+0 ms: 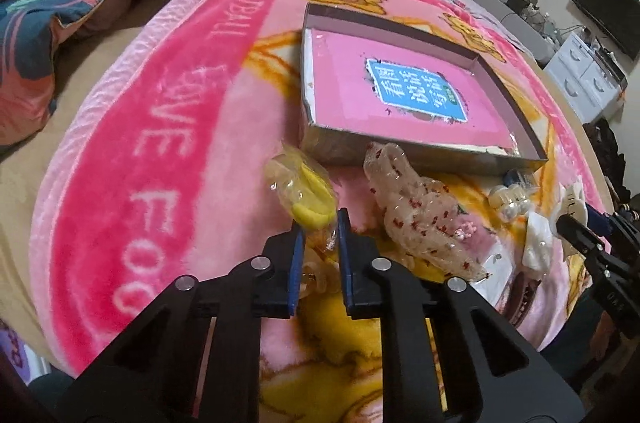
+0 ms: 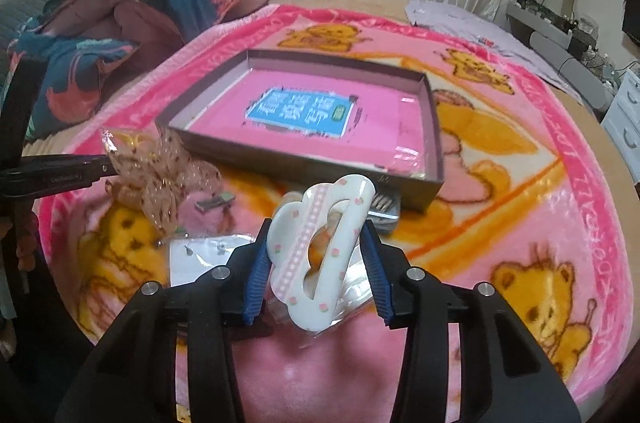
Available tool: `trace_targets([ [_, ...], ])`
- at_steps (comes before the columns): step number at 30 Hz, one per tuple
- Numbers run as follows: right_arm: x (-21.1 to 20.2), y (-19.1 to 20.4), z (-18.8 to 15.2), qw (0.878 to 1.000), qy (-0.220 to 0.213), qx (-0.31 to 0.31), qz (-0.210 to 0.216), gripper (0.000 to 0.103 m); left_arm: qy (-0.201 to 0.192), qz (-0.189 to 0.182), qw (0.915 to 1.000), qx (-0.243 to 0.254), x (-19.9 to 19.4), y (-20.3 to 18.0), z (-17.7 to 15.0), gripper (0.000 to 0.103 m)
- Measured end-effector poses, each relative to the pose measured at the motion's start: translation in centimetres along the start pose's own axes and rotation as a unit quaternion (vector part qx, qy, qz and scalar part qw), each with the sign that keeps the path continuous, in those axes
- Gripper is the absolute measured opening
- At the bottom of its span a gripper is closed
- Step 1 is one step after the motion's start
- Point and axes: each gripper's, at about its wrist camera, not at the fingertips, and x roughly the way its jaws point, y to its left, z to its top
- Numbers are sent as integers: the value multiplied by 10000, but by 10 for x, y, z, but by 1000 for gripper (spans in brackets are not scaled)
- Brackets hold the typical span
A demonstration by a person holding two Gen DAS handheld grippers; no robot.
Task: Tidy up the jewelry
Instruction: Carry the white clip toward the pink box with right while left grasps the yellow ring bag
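Observation:
A shallow open box with a pink floor and blue label lies on the pink blanket; it also shows in the right wrist view. My left gripper is shut on the clear bag of a yellow hair item just before the box's near-left corner. My right gripper is shut on a white cloud-shaped hair clip in clear wrap, held above the blanket before the box. A spotted lace bow lies between them, also seen in the right wrist view.
Pearl pieces and white packets lie right of the bow. A white earring card and a small comb-like clip lie near the box front. Folded quilts sit at the back left of the bed.

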Motion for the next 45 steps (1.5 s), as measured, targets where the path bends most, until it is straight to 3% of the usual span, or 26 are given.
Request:
trace_targets([
  [15, -33, -21, 18, 9985, -525, 170, 47, 42, -467, 83, 9984, 318, -42, -33, 37, 4],
  [24, -25, -39, 35, 9974, -624, 352, -15, 42, -587, -71, 9972, 455, -33, -53, 64, 0],
  [30, -10, -46, 42, 9973, -558, 470, -9, 42, -571, -117, 9977, 357, -27, -45, 79, 0],
  [32, -4, -44, 42, 9976, -517, 464, 29, 42, -502, 7, 9985, 202, -23, -30, 73, 20],
  [33, -2, -43, 42, 9977, -492, 456, 42, 42, -431, 48, 9990, 129, -20, -24, 70, 43],
  [34, 2, -41, 43, 9979, -457, 446, 51, 42, -312, 112, 9994, 42, -15, -16, 65, 48],
  [38, 12, -36, 46, 9985, -372, 397, 80, 41, 184, 351, 9989, -232, 14, 15, 40, 51],
  [40, 16, -35, 48, 9986, -352, 386, 73, 42, 315, 318, 9988, -210, 21, 21, 29, 65],
  [45, 24, -34, 54, 9986, -321, 406, 55, 42, 614, 434, 9972, 43, 41, 22, 14, 76],
])
